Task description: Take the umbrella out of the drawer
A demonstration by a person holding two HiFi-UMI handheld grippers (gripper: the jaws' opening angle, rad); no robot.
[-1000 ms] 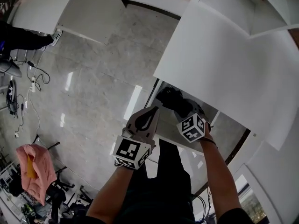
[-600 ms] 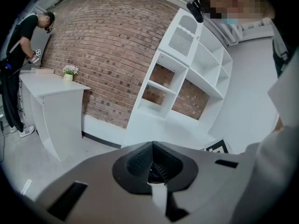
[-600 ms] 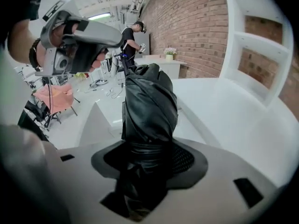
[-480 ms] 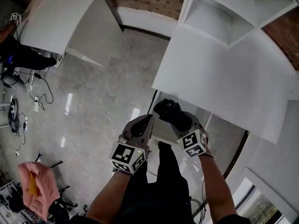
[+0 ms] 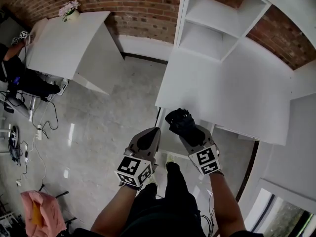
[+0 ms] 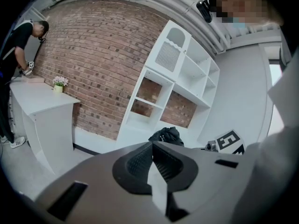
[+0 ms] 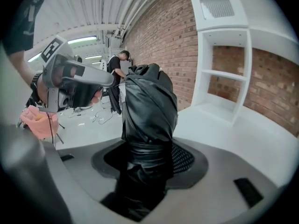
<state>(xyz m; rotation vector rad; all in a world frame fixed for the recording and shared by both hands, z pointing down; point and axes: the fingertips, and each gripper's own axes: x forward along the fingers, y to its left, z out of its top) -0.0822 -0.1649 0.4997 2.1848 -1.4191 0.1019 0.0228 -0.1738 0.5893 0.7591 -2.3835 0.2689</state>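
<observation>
Umbrella (image 5: 181, 124) near white counter (image 5: 224, 90) and shelves (image 5: 213, 24)

A broad white counter (image 5: 222, 83) fills the right of the head view. A white open shelf unit (image 5: 212, 26) stands along its far edge against the brick wall (image 5: 143, 4). Under the counter's near edge an open drawer (image 5: 170, 141) juts out over the floor (image 5: 108, 117), which is pale grey glossy stone. Across the floor to the left stands a second white counter (image 5: 66, 41). A small pot of pink flowers (image 5: 70, 11) sits at its far corner, and a person (image 5: 15, 68) leans over its left end. Cables (image 5: 37, 127) trail on the floor near that person's feet.
</observation>
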